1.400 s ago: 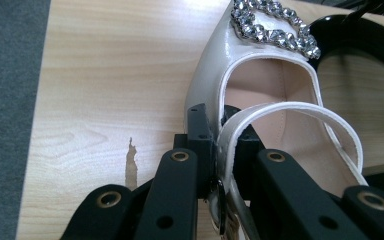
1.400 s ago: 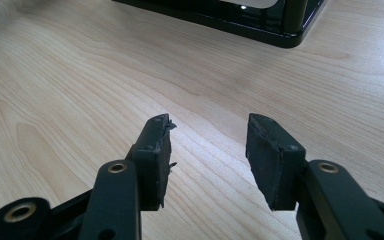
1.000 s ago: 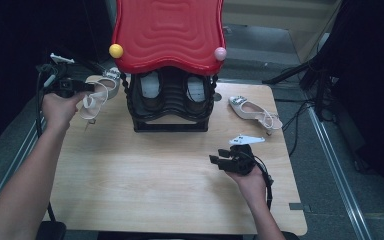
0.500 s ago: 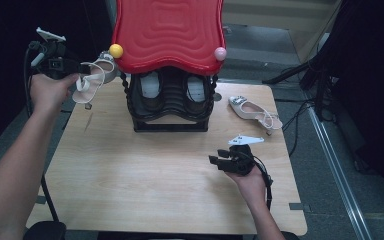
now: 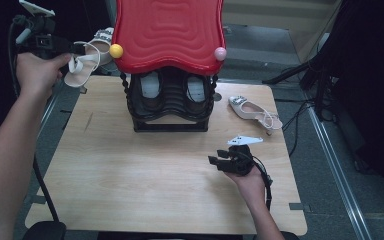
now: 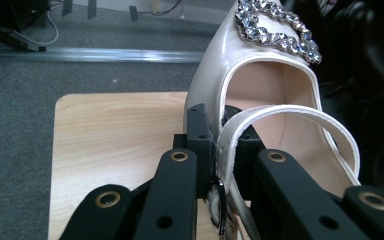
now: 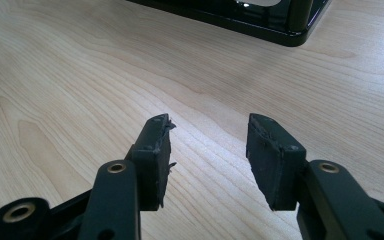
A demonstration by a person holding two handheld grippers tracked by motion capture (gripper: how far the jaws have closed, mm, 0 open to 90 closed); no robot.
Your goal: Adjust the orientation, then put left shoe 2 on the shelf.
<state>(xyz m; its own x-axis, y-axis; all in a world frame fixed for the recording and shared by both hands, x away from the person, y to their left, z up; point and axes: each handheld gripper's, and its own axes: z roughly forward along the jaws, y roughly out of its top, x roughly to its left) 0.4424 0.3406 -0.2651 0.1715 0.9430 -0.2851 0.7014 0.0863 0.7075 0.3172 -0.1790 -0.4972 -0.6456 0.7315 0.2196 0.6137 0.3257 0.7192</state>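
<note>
Jaws of the right gripper [image 5: 220,161] stand parted and empty, low over the tabletop [image 5: 130,175] near its front right corner. Beyond, the shoe rack [image 5: 171,100] stands at the back edge. Past the back left corner, the left gripper [image 5: 75,48] is clamped on the strap of a white sandal [image 5: 87,60], aloft. Light and stiff-soled, it likely swings from that soft strap; the jewelled toe [image 6: 275,27] looks delicate.

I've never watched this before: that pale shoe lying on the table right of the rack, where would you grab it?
Probably by the heel strap or the thin rim beside it. The shoe lies flat, heel toward the table's right edge, so the open right hand-held gripper could come from above, jaws straddling the rim. The jeweled toe looks too broad.
</note>
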